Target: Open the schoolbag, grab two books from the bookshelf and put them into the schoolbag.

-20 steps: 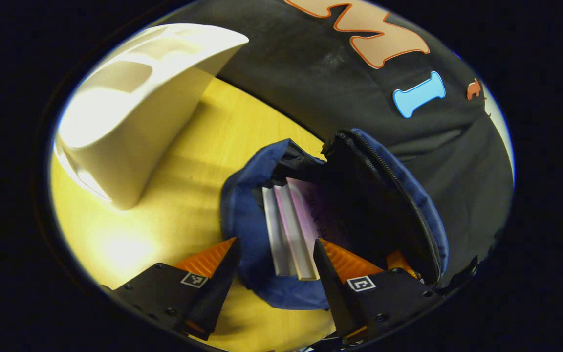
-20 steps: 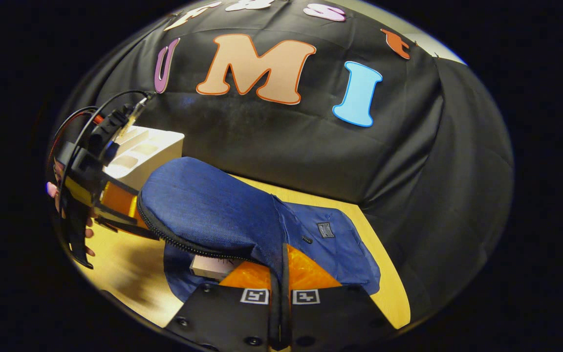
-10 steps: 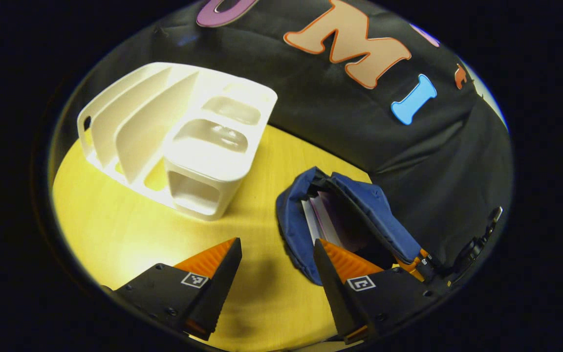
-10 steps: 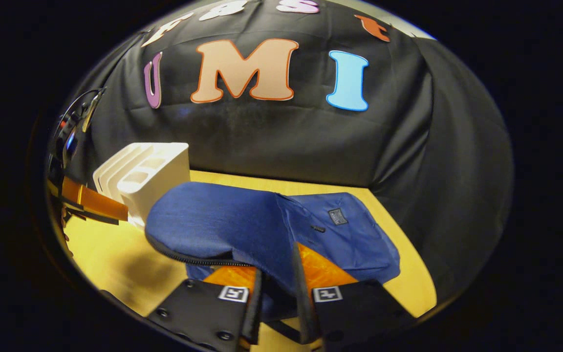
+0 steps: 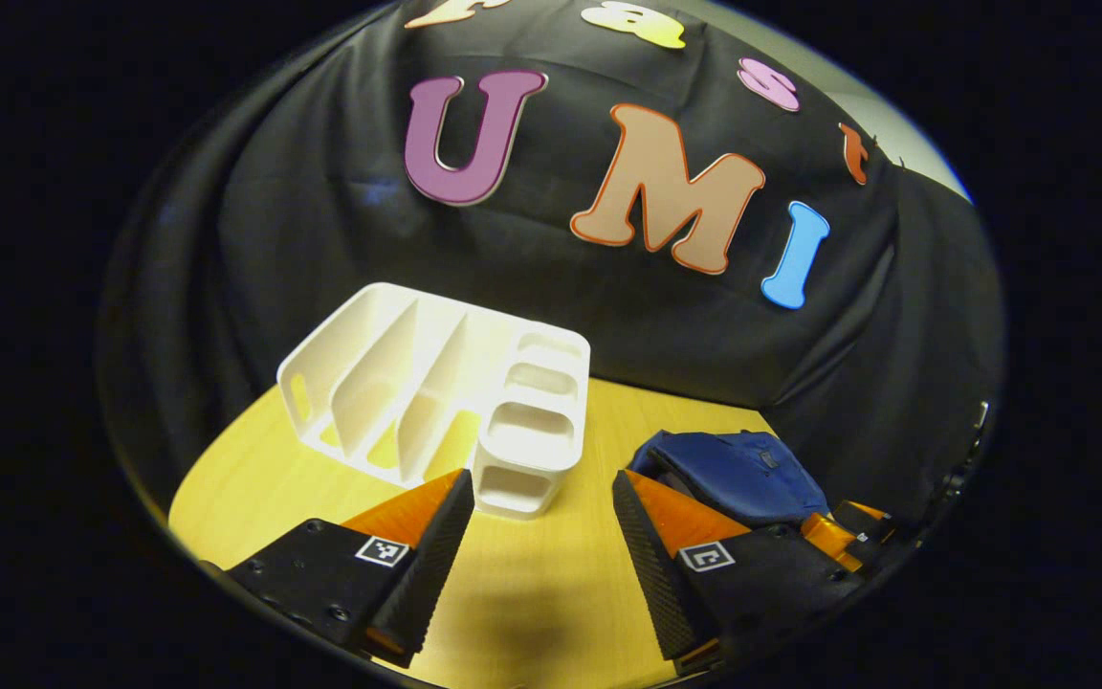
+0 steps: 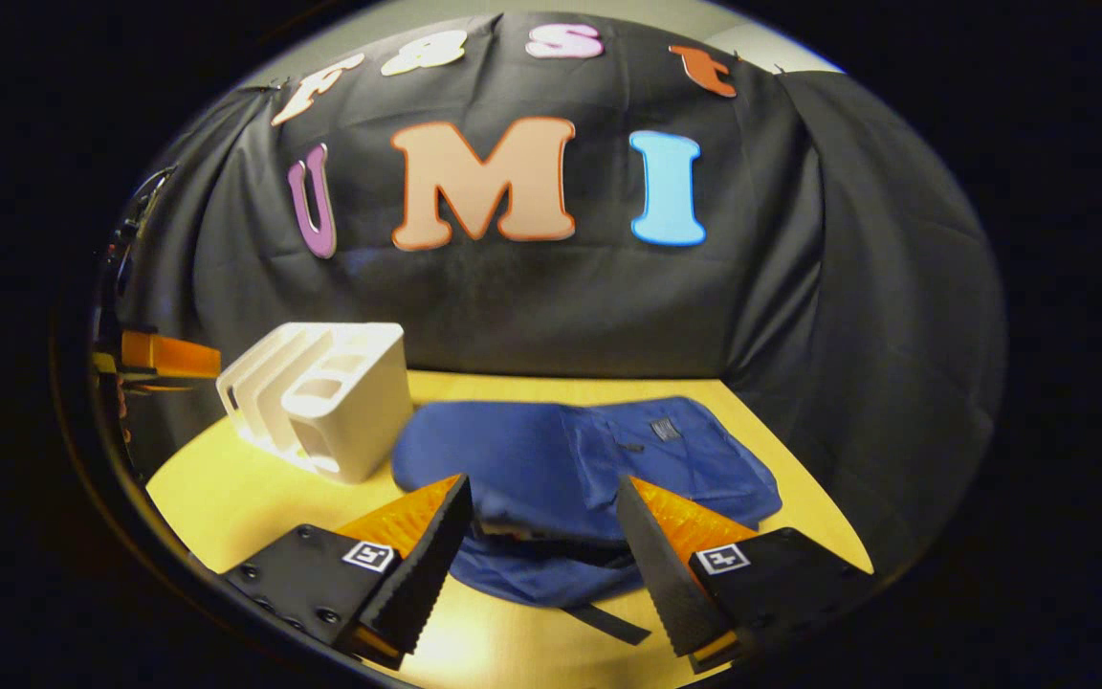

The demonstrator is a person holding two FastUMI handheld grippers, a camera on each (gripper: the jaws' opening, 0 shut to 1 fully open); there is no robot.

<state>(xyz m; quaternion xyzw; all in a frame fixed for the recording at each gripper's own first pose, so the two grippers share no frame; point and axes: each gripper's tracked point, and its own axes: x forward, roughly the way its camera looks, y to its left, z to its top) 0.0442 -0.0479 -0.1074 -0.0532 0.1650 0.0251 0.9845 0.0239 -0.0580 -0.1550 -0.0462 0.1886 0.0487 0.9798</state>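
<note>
Now both tools are hanging free above the table [image 6: 781,498], nothing in either. The right gripper [image 6: 543,522] is standing with its jaws spread wide, gripping nothing, and the schoolbag [image 6: 570,459] is lying flat directly ahead of it, just beyond the fingertips, its near edge showing between the two fingers. The bag's long axis is running left to right across the right gripper view, the flap slumped over the body, so no books are showing from here and I cannot tell whether the opening is gaping or fallen to. In the left gripper view, the left gripper [image 5: 541,517] is likewise gaping wide and carrying nothing; the white bookshelf [image 5: 436,392] is sitting straight ahead of it, a little to the left, its slots looking bare. From that side the schoolbag [image 5: 733,474] is lying off to the right, partly behind the right-hand finger. In the right gripper view the bookshelf [image 6: 326,407] is standing at the bag's left end, just beside it. Judging by this layout, the loading looks about finished. The relation that matters: the bag is lying square in front of the right gripper and off-axis from the left, so the right is the nearer hand for any further work on the flap or zip, approaching across the bag's short side.
</note>
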